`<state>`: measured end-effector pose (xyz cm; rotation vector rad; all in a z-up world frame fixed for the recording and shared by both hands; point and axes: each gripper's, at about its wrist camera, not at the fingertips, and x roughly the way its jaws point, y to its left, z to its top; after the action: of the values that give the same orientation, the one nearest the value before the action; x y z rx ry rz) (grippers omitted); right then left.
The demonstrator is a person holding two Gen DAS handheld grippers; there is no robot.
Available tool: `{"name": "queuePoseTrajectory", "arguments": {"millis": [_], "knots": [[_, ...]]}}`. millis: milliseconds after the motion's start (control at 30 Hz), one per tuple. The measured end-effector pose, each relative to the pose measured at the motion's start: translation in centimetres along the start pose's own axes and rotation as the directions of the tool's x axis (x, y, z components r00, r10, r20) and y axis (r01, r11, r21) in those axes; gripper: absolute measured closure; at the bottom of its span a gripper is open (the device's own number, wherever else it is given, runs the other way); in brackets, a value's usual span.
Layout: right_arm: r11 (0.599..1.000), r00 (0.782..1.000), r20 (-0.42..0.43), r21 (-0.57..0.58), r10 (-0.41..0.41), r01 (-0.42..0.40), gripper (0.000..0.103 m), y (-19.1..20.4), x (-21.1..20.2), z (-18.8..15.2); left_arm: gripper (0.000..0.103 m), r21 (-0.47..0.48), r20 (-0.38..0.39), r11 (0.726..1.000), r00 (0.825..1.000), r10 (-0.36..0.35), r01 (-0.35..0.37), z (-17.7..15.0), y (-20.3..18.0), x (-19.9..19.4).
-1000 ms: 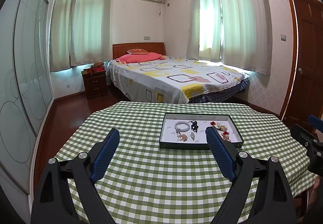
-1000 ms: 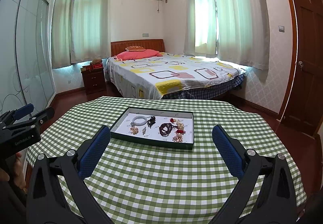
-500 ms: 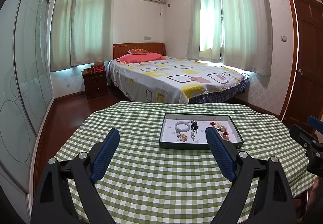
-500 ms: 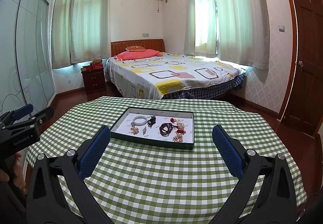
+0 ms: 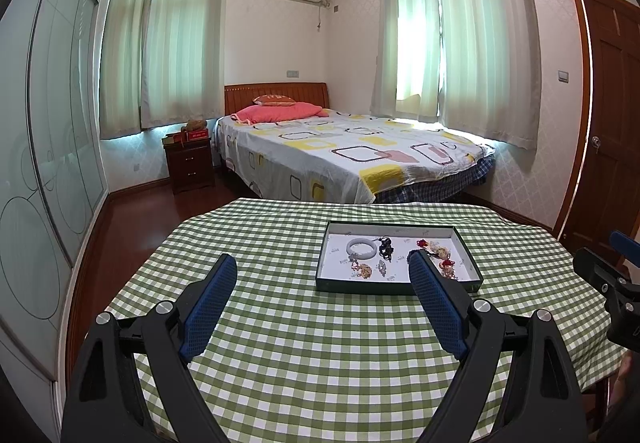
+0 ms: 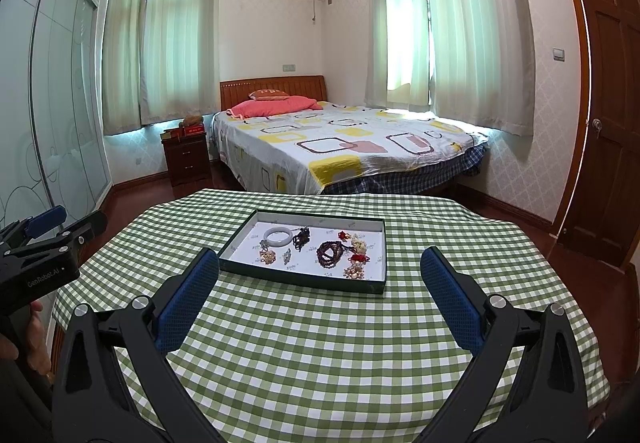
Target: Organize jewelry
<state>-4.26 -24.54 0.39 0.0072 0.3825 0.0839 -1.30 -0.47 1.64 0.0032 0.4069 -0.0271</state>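
A dark green tray [image 5: 400,286] [image 6: 300,277] with a white floor lies on the green checked table [image 5: 320,343] [image 6: 320,343]. In it lie a white bangle [image 5: 361,248] [image 6: 279,237], a dark bead bracelet [image 6: 330,253], a black pendant [image 5: 386,246] [image 6: 301,237], red knots and small gold pieces. My left gripper [image 5: 322,271] is open and empty, held above the table short of the tray; its right finger hides part of the tray. My right gripper [image 6: 320,263] is open and empty, also short of the tray.
The table's edges fall away left, right and far. Beyond it stand a bed [image 5: 344,151], a nightstand [image 5: 190,163], a glass wardrobe [image 5: 44,147] on the left and a wooden door [image 5: 608,123] on the right. Each gripper shows at the other view's edge.
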Motion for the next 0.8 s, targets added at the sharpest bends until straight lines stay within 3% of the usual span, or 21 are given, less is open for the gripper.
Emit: {"name": "queuePoseTrajectory", "arguments": {"millis": [800], "knots": [[1.0, 1.0, 0.005, 0.0, -0.001, 0.001, 0.005, 0.18, 0.1, -0.04, 0.018, -0.009, 0.005, 1.0, 1.0, 0.001, -0.001, -0.3, 0.11, 0.0]]}}
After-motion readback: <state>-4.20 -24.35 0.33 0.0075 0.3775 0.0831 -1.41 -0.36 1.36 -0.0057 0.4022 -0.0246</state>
